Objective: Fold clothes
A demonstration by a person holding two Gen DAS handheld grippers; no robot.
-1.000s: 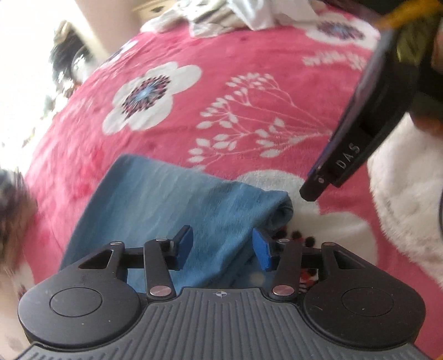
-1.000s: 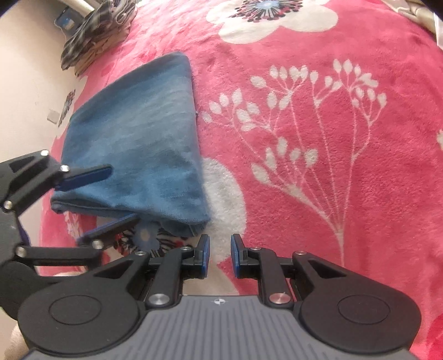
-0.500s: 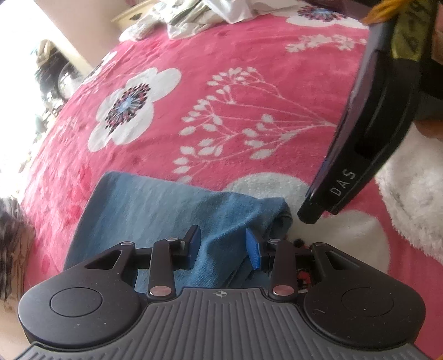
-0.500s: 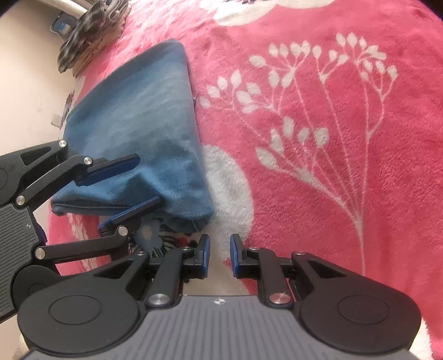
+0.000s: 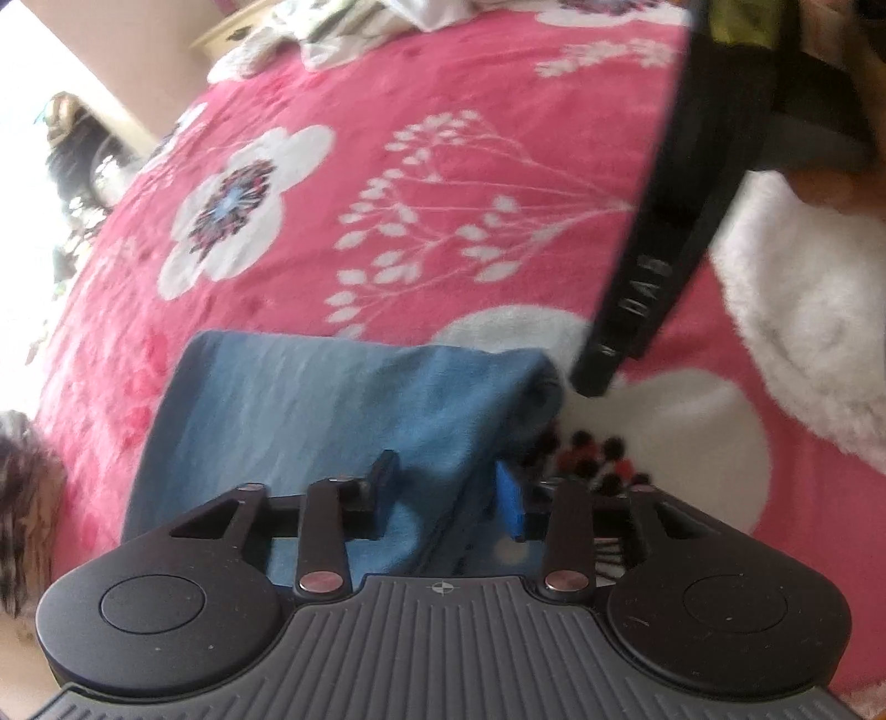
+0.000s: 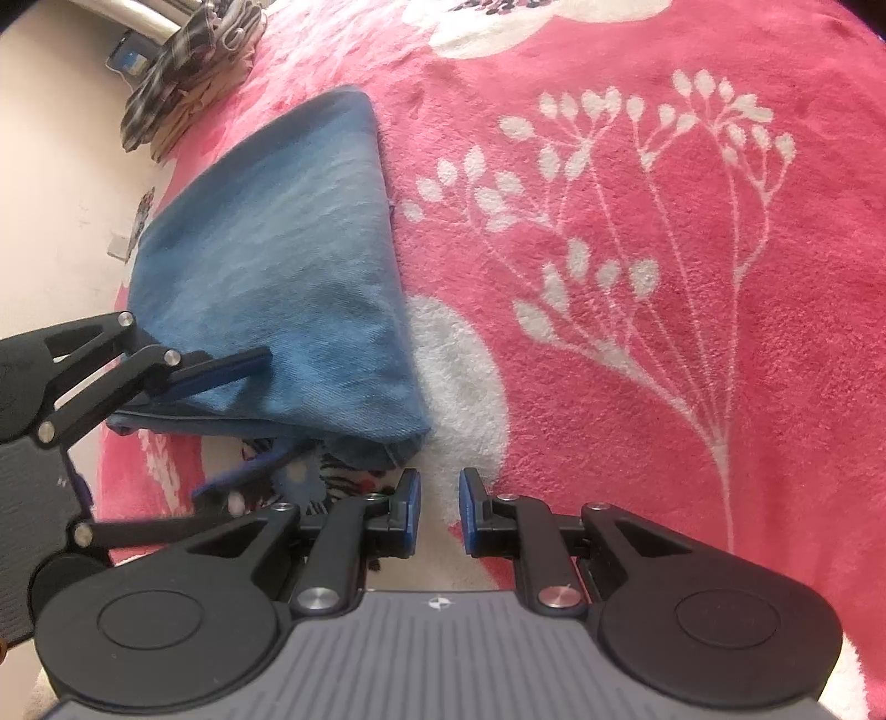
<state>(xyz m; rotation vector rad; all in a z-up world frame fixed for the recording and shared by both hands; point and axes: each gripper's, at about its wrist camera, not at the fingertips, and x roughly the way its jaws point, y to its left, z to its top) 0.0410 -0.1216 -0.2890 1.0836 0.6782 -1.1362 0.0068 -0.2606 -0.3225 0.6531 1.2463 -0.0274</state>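
A folded blue garment point(image 5: 332, 410) lies on a pink flowered blanket point(image 5: 443, 183); it also shows in the right wrist view point(image 6: 288, 277). My left gripper point(image 5: 443, 487) is open, its jaws straddling the garment's near edge, one finger above the cloth and one below. It also shows in the right wrist view point(image 6: 238, 421), with the upper finger on top of the cloth. My right gripper point(image 6: 440, 509) has a narrow gap between its pads, holds nothing, and sits just beside the garment's near corner. Its body point(image 5: 664, 221) shows in the left wrist view.
Crumpled light clothes point(image 5: 343, 22) lie at the blanket's far end. A checked cloth point(image 6: 188, 66) hangs over the bed's edge beyond the blue garment. A white fluffy item point(image 5: 803, 310) lies to the right.
My left gripper has moved forward onto the garment's near edge, and its jaws now straddle the cloth. My right gripper has stayed in about the same place beside the corner.
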